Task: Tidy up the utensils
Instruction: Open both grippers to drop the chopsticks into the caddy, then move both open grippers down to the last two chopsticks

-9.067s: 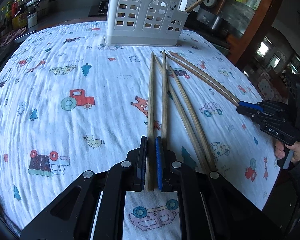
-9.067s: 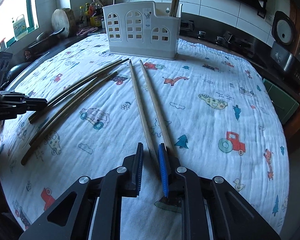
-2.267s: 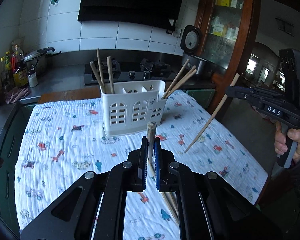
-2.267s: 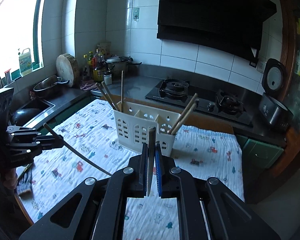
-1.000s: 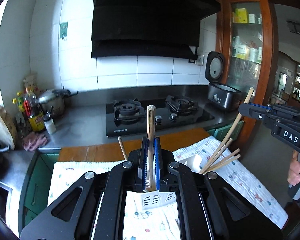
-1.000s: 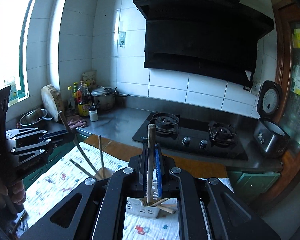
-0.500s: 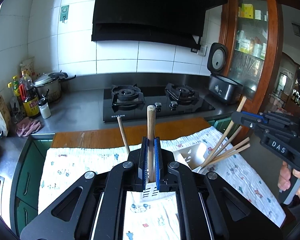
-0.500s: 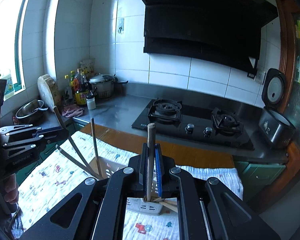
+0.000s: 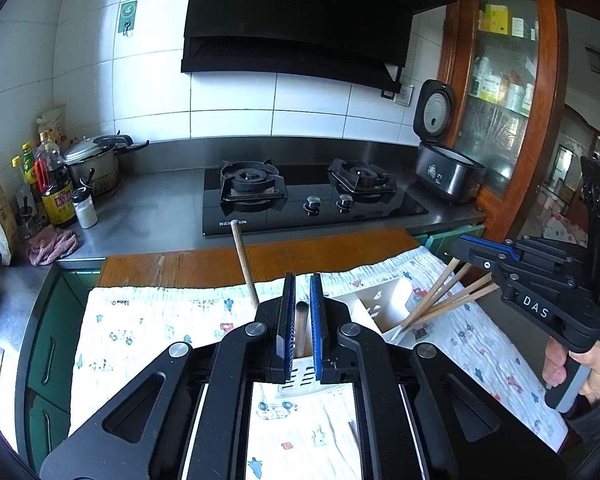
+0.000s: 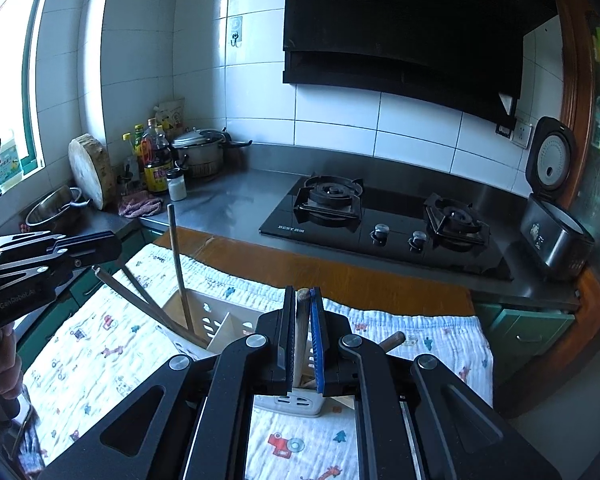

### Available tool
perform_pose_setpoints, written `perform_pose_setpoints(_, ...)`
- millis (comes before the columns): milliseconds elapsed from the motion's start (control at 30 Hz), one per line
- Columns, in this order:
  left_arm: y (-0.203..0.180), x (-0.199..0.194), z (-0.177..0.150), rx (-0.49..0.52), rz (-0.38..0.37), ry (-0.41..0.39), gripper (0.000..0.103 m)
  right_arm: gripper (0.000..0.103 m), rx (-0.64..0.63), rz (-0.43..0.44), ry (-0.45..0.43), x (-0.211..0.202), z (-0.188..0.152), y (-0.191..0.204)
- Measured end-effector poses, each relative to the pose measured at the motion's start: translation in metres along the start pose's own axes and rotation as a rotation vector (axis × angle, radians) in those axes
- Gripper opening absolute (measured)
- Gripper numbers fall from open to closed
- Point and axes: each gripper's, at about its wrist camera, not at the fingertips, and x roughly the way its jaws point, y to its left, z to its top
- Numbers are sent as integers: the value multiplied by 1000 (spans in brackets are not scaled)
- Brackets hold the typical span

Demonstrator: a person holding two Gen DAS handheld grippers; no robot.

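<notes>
Landmark: white utensil caddy (image 10: 204, 320), standing on the cartoon-print cloth (image 9: 148, 328) over a wood table (image 9: 220, 260).

L of caddy: steel counter w/ sauce bottles (image 9: 56, 196), pot (image 9: 96, 160). Behind it: gas hob (image 9: 312, 196). R of it: rice cooker (image 9: 440, 160), wood cabinet (image 9: 512, 80).

L gripper (image 9: 301, 328) directly above caddy, fingers apart, a chopstick (image 9: 301, 330) standing loose between them in the caddy.

R gripper (image 10: 303, 336) over caddy's R end, fingers slightly parted around another chopstick (image 10: 301, 332); grip contact unclear.

Cloth bare L and R of caddy.
</notes>
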Motion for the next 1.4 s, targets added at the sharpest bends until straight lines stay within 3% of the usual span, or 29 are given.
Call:
perform_pose_setpoints(167, -1, -4, 1, 2, -8, -7, 13, 10, 1, -9, -10, -3, 0, -2)
perform_pose_setpoints(333, -3, -11, -1, 3, -3, -18, 22, 25, -4, -21, -33, -14, 1, -2)
perform_pose_setpoints(433, -2, -21, -4, -5, -3, -29, 32, 32, -7, -32, -59, -28, 0, -1)
perform_pose_setpoints(700, 0, -61, -24, -29, -2, -58, 46, 48, -16, -37, -106, -71, -15, 8)
perform_pose_setpoints(1100, 4, -113, -90, -74, -1, -71, 74, 60, 7, -14, -20, -99, -101, 41)
perform_pose_setpoints(1400, 2, -140, -145, -54, 97, -67, 92, 61, 60, 27, 91, -100, -184, 70)
